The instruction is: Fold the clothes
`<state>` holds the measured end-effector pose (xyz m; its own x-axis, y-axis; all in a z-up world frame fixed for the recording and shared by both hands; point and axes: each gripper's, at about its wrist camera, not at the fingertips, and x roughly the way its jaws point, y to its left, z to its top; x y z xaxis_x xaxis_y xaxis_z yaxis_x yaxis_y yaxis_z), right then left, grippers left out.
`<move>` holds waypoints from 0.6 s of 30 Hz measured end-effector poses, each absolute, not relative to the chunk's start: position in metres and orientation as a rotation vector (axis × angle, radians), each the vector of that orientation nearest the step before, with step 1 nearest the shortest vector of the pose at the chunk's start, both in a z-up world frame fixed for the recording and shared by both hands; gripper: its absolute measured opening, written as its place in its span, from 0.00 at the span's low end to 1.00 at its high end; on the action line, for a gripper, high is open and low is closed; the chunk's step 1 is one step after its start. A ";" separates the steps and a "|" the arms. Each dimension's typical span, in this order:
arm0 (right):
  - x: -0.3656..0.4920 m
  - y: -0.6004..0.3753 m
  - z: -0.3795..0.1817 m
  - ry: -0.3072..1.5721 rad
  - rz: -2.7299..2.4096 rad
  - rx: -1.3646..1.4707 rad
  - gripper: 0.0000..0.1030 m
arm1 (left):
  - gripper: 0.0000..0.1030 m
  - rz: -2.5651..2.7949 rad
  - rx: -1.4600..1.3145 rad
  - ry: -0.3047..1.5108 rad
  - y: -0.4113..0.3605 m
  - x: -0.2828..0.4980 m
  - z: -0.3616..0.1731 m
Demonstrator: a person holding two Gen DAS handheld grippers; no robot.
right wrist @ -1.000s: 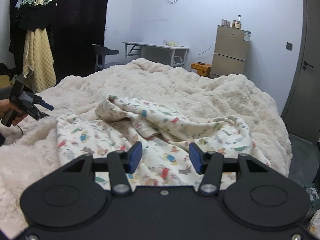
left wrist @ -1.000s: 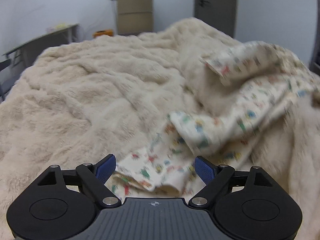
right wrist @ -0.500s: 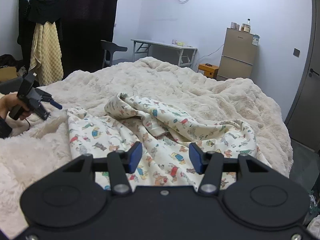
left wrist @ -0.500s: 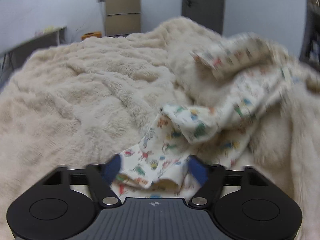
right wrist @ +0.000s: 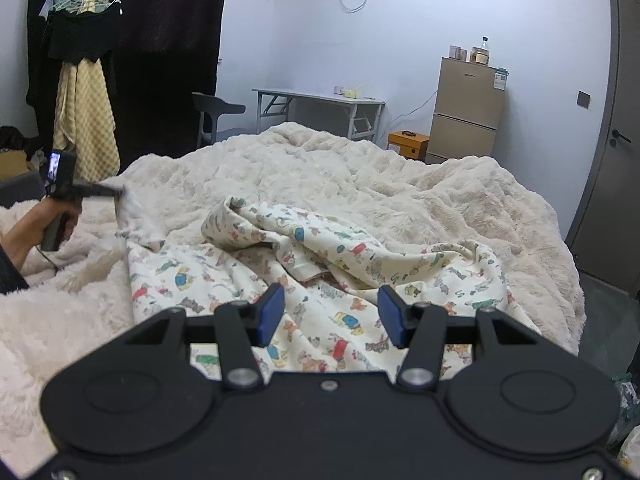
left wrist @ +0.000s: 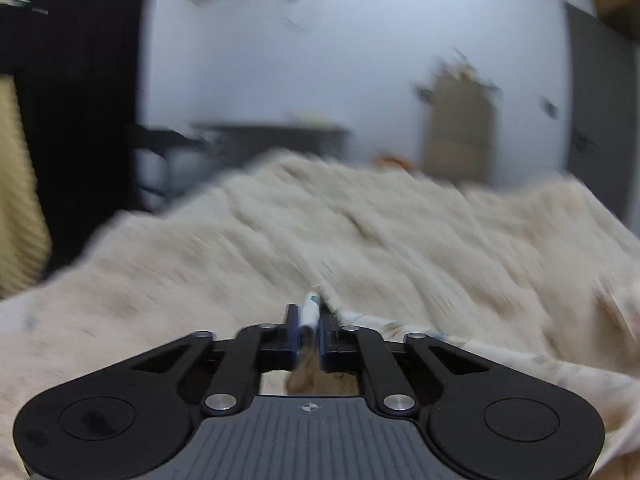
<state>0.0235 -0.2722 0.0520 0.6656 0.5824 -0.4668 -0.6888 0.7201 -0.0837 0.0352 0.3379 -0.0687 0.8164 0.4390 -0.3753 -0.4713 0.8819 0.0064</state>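
A cream garment printed with small coloured cartoon figures (right wrist: 328, 264) lies crumpled on the fluffy cream blanket (right wrist: 360, 176) of the bed. My left gripper (left wrist: 309, 330) is shut on a corner of this garment, and the cloth (left wrist: 480, 356) trails off to its right; this view is blurred by motion. In the right wrist view the left gripper (right wrist: 116, 196) appears at the far left, held by a hand (right wrist: 44, 220), lifting that corner off the blanket. My right gripper (right wrist: 331, 314) hovers open over the garment's near edge, nothing between its blue pads.
Beyond the bed stand a folding table (right wrist: 320, 108), a dark chair (right wrist: 212, 116), a tan fridge (right wrist: 468, 108) with an orange box (right wrist: 408, 144) beside it, and a grey door (right wrist: 612, 120). Clothes hang on a rack (right wrist: 84, 60) at left. The bed's right edge (right wrist: 576, 280) drops off.
My left gripper went from open around the garment's corner to shut on it, then swung up and leftward, lifting the corner. The right gripper stayed open and tilted slightly.
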 end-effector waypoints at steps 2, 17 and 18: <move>0.024 -0.272 0.051 0.428 0.715 -0.266 0.49 | 0.35 0.524 -0.012 0.422 0.329 0.038 -0.070; -0.003 -0.255 0.043 0.480 0.922 -0.461 0.56 | 0.51 -0.275 0.392 0.628 0.220 -0.028 -0.057; -0.005 -0.253 0.041 0.489 0.946 -0.477 0.56 | 0.51 -0.301 0.413 0.664 0.214 -0.025 -0.065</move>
